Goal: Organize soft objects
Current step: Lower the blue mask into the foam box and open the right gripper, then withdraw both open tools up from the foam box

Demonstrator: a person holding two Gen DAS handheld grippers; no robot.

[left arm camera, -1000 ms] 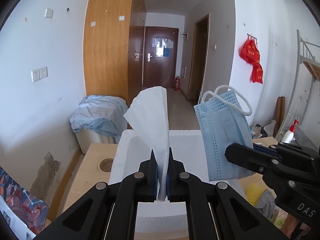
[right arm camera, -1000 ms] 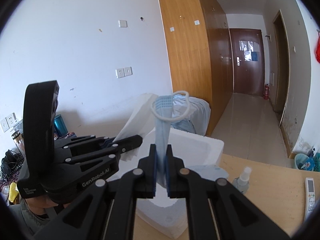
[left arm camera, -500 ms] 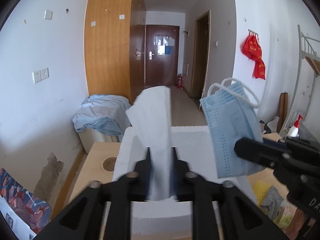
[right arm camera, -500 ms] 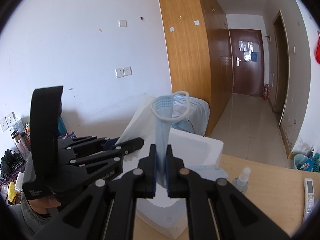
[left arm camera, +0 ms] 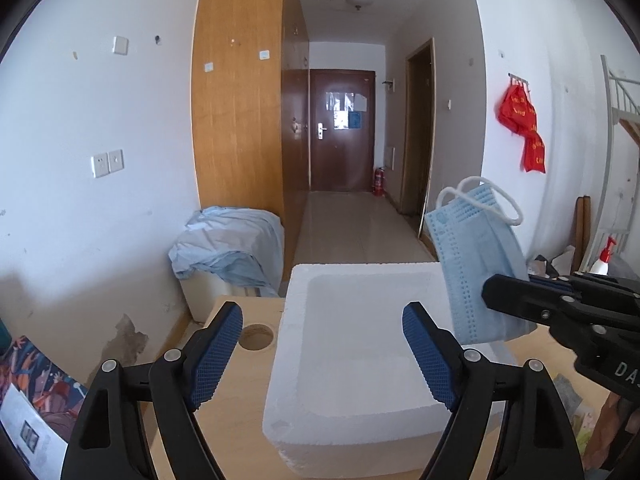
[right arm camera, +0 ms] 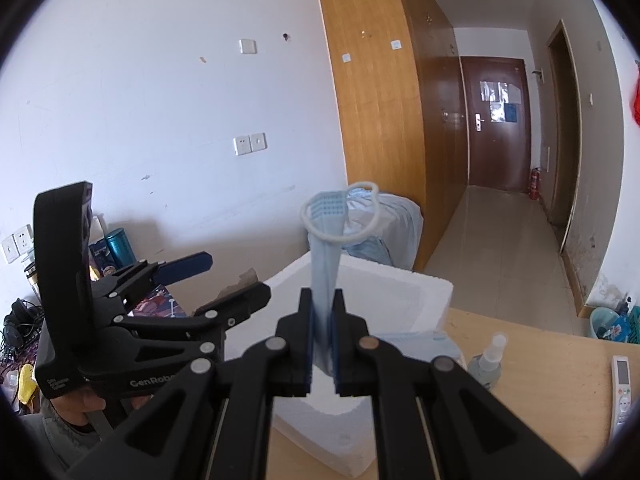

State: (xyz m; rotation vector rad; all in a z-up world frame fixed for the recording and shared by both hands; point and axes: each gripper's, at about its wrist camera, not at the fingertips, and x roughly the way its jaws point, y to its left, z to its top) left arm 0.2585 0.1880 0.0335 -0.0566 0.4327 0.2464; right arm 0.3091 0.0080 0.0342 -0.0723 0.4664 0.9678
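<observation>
Two black two-finger grippers hover over one white foam box (left arm camera: 360, 344) on the pale wooden table (left arm camera: 236, 384). The left gripper (left arm camera: 322, 354) is spread wide and grips nothing; a second ago it pinched a white tissue, now gone from view. The right gripper (right arm camera: 322, 340) stays clenched on one blue pleated face mask (right arm camera: 326, 248), upright above the box. Beyond stand one spray bottle (right arm camera: 486, 364) and one remote (right arm camera: 620, 392).

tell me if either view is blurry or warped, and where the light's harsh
Left wrist view: sharp, the foam box nearly washed out white, walls bowed by the fisheye. Right wrist view: sharp on the face mask, the bright wall behind pale, corners dark and door frames curved.
</observation>
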